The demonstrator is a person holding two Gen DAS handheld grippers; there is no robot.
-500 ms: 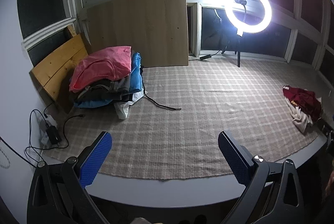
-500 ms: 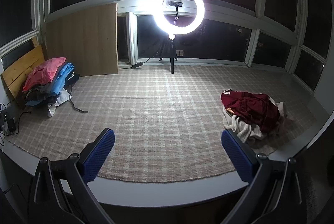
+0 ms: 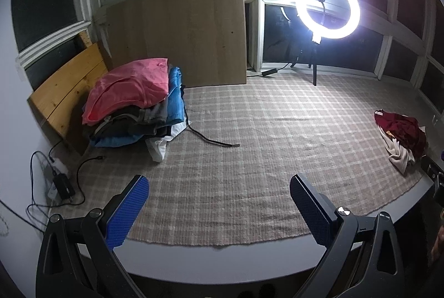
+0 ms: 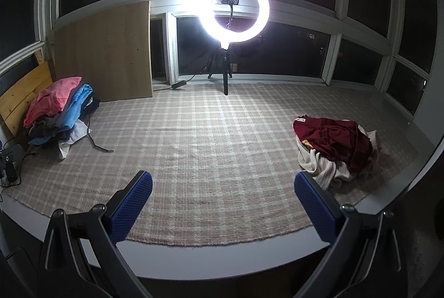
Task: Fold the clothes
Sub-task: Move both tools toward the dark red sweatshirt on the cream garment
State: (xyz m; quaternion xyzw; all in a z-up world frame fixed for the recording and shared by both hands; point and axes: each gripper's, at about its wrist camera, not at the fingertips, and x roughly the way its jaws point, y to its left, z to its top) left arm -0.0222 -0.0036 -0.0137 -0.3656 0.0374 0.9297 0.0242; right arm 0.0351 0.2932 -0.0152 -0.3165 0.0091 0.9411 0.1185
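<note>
both tools stand wide open and hold nothing: the left tool [image 3: 219, 198] and the right tool [image 4: 223, 195] each hover over the near edge of the checked rug [image 4: 222, 137], angled down at it.

the loose clothes [image 4: 335, 148], a dark red piece on a cream one, lie in a crumpled heap at the right of the rug, close to its near right edge. from the right tool they lie just ahead and to the right, with the cream cloth nearly at its right finger; from the left tool [image 3: 402, 142] they sit well off to the right. the right hand is plainly nearer, so the first pick looks like its job.

the heap has no clear long axis. the folded stack [image 3: 133, 106] stands far left against a wood board [image 3: 63, 92], with a cord [image 3: 213, 141] trailing from it. between the two piles the rug lies bare, wide room for spreading a garment; the lamp [image 4: 236, 9] stands well back.
</note>
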